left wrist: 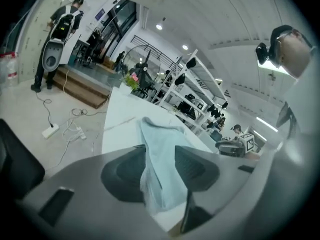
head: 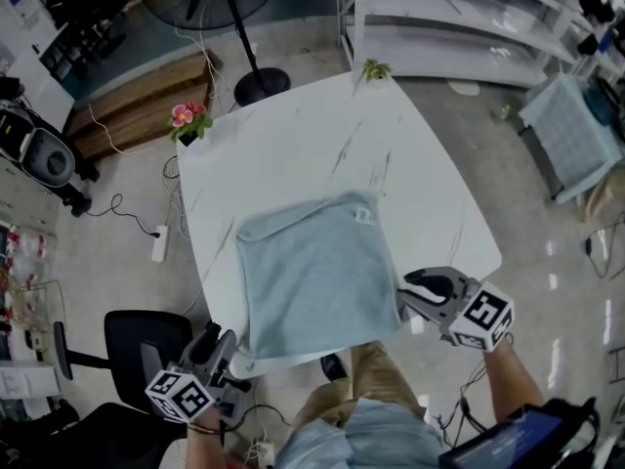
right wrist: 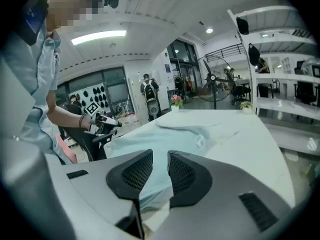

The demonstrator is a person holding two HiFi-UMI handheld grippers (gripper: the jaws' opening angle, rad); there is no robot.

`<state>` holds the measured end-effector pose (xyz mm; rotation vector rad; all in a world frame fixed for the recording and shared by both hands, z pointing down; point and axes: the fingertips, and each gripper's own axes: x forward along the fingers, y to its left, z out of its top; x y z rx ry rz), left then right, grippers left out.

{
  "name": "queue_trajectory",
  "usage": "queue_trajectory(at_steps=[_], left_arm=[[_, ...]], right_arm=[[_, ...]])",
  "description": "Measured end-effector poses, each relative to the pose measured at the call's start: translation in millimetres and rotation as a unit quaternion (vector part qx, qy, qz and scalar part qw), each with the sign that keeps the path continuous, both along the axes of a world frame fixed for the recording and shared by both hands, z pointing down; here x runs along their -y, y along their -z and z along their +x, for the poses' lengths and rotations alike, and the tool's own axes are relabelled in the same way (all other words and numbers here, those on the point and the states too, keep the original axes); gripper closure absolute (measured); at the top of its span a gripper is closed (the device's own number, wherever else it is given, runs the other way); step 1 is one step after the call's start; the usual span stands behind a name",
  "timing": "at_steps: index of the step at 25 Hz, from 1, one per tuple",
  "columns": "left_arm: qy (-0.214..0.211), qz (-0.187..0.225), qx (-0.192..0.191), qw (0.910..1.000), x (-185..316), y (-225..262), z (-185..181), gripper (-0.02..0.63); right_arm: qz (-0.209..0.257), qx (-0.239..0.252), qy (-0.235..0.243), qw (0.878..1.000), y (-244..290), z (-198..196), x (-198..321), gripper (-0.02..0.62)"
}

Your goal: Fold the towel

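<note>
A light blue towel [head: 312, 277] lies folded into a rough square on the white table [head: 293, 135], close to the near edge. My left gripper [head: 220, 347] is at the towel's near left corner. In the left gripper view its jaws stand apart, and the towel [left wrist: 159, 159] runs loosely through the gap without being pinched. My right gripper [head: 405, 293] sits just off the towel's near right corner. Its jaws are slightly parted, and the towel [right wrist: 165, 136] shows beyond the narrow gap. Each gripper is visible from the other: the right gripper [left wrist: 235, 145], the left gripper [right wrist: 102, 124].
A pink flower pot [head: 186, 120] stands on the table's far left corner and a small green plant [head: 374, 69] on the far corner. A fan stand [head: 259, 81] is behind the table, white shelving [head: 459, 27] at the back right, a black chair [head: 146, 345] by my left side.
</note>
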<state>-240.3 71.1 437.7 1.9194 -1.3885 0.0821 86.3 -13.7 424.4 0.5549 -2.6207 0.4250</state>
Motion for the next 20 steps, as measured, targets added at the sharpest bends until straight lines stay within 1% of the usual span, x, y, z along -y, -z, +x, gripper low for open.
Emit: queue_trajectory(at_steps=[2, 4, 6, 9, 13, 16, 18, 20], left_arm=[[-0.019, 0.027, 0.030, 0.9990, 26.1, 11.5, 3.4, 0.407], [-0.048, 0.043, 0.071, 0.9954, 52.1, 14.1, 9.2, 0.377], [-0.068, 0.052, 0.111, 0.9901, 76.6, 10.4, 11.6, 0.354], [-0.070, 0.051, 0.152, 0.9846, 110.6, -0.8, 6.0, 0.344], [-0.057, 0.045, 0.178, 0.9814, 147.7, -18.1, -7.1, 0.344], [-0.066, 0.041, 0.192, 0.9783, 168.6, -32.6, -8.1, 0.344], [-0.074, 0.036, 0.202, 0.9760, 179.5, -41.8, -7.1, 0.344], [-0.072, 0.031, 0.201, 0.9765, 191.4, -46.2, -7.3, 0.344]], right_arm=[[0.025, -0.002, -0.004, 1.000, 11.9, -5.9, 27.2, 0.488], [0.051, -0.001, -0.004, 0.999, 21.0, -13.4, 54.3, 0.488], [0.074, -0.011, -0.002, 0.997, 27.2, -20.2, 79.5, 0.488], [0.095, -0.035, 0.013, 0.995, 25.6, -27.3, 112.7, 0.488], [0.097, -0.063, 0.038, 0.993, 6.9, -38.7, 150.4, 0.483], [0.097, -0.080, 0.064, 0.990, -10.3, -49.5, 173.2, 0.471], [0.094, -0.083, 0.084, 0.989, -19.2, -59.2, 183.4, 0.464], [0.086, -0.081, 0.102, 0.988, -26.1, -69.5, 190.0, 0.462]])
